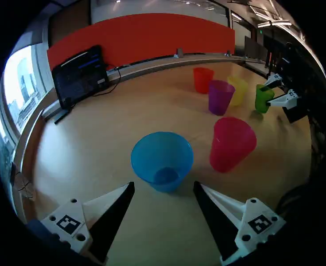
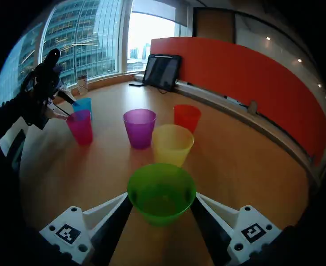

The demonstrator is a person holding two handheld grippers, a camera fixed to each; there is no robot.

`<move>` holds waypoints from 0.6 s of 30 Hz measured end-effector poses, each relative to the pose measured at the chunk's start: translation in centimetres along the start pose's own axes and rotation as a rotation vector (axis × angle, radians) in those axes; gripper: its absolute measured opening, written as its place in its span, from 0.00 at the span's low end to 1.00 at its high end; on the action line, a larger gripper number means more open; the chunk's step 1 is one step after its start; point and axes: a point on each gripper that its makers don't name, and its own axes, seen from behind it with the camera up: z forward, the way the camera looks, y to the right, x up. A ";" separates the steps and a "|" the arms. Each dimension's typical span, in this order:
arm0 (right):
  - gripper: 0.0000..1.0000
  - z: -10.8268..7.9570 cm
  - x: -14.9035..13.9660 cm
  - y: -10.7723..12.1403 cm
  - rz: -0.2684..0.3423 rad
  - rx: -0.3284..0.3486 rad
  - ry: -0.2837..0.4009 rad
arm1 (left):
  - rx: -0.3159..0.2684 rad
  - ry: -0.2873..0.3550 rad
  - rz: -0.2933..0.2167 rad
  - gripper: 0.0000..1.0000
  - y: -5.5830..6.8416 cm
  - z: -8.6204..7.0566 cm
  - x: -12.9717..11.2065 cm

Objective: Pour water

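The translucent blue plastic cup (image 1: 162,160) stands upright on its base, mouth open upward. It sits just ahead of the left gripper (image 1: 162,183), centred between the two fingertips with a narrow gap on each side, so neither touches it. A darker patch shows at its bottom; whether that is water cannot be told.

The translucent green plastic cup (image 2: 161,193) is also upright and tapers towards its base. It sits between the fingers of the right gripper (image 2: 161,196), whose tips lie right against its sides just under the rim; whether they press on it is unclear. Its inside looks paler near the bottom.
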 end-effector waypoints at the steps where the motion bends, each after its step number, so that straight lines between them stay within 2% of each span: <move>1: 0.90 0.0 -0.1 0.0 0.001 0.000 -0.002 | 0.002 -0.001 0.000 0.99 0.0 -0.1 -0.1; 13: 0.91 0.2 -0.8 -0.2 0.012 0.001 -0.008 | 0.019 -0.008 0.012 0.99 -0.2 -0.5 -0.4; 15: 0.92 0.1 -0.9 -0.2 0.016 0.001 -0.008 | 0.021 -0.007 0.015 0.99 -0.2 -0.6 -0.3; 18: 0.99 -0.1 -0.8 -0.1 0.029 -0.004 -0.006 | 0.024 -0.006 0.016 0.99 -0.3 -0.8 -0.3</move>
